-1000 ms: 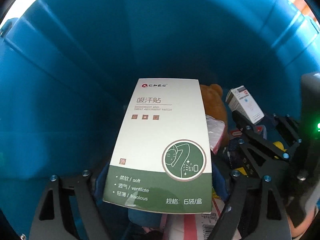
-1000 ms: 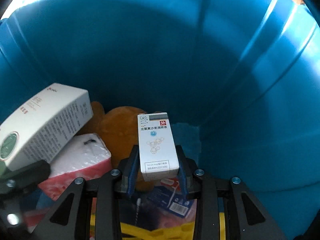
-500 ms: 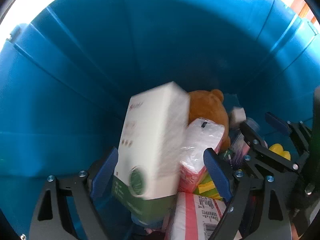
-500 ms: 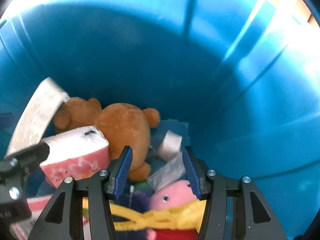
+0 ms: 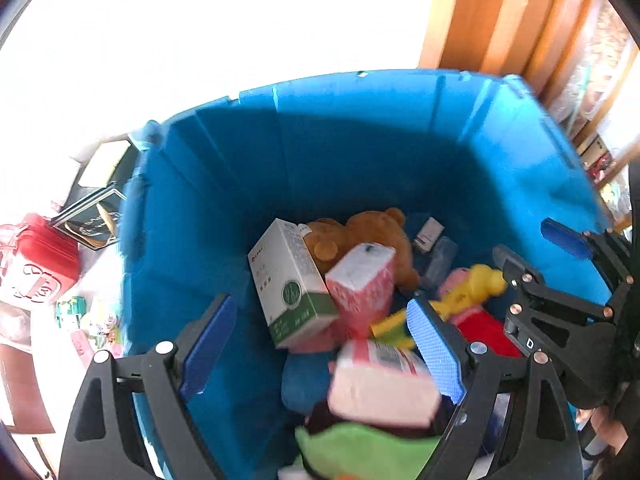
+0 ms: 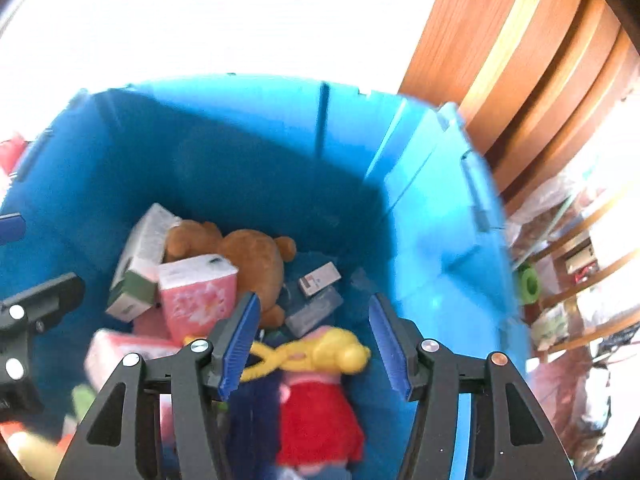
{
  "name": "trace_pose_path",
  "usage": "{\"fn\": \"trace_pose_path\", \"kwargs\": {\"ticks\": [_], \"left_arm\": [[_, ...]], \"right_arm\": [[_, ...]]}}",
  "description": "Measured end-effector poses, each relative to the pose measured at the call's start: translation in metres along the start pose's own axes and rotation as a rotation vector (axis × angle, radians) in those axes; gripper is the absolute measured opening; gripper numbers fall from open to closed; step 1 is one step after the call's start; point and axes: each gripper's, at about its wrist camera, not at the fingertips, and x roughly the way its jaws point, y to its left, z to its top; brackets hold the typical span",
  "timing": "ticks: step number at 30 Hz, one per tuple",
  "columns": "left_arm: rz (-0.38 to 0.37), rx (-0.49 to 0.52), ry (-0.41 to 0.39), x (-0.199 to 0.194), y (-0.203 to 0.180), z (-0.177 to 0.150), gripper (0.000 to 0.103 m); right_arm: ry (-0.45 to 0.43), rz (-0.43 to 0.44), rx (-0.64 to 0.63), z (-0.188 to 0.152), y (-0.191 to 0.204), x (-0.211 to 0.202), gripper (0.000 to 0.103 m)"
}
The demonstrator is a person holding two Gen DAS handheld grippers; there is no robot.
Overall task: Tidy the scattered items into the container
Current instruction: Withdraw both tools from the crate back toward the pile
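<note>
The blue bin (image 5: 360, 148) (image 6: 248, 168) holds several items. The white and green box (image 5: 292, 284) (image 6: 138, 264) lies in it beside a brown teddy bear (image 5: 360, 236) (image 6: 248, 252) and a pink tissue pack (image 5: 362, 280) (image 6: 196, 292). The small white medicine box (image 5: 429, 234) (image 6: 320, 278) lies near the far wall. My left gripper (image 5: 318, 344) is open and empty above the bin. My right gripper (image 6: 314, 344) is open and empty above a pink doll in a red dress (image 6: 316, 408).
Outside the bin on the left lie a red case (image 5: 36, 264), a dark framed item (image 5: 90, 216) and small packets (image 5: 80, 320). A wooden cabinet (image 6: 520, 60) and cluttered shelves (image 6: 568, 280) stand to the right. The right gripper shows in the left wrist view (image 5: 560, 280).
Both grippers opened and dropped their boxes into the bin, then rose up and back out of it. The boxes now lie among the toys.
</note>
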Motion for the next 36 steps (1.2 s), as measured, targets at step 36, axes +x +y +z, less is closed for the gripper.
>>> {"fn": "trace_pose_path", "kwargs": {"ticks": [36], "left_arm": [[0.077, -0.089, -0.239, -0.181, 0.032, -0.275, 0.088]], "right_arm": [[-0.241, 0.257, -0.204, -0.203, 0.097, -0.228, 0.074]]}}
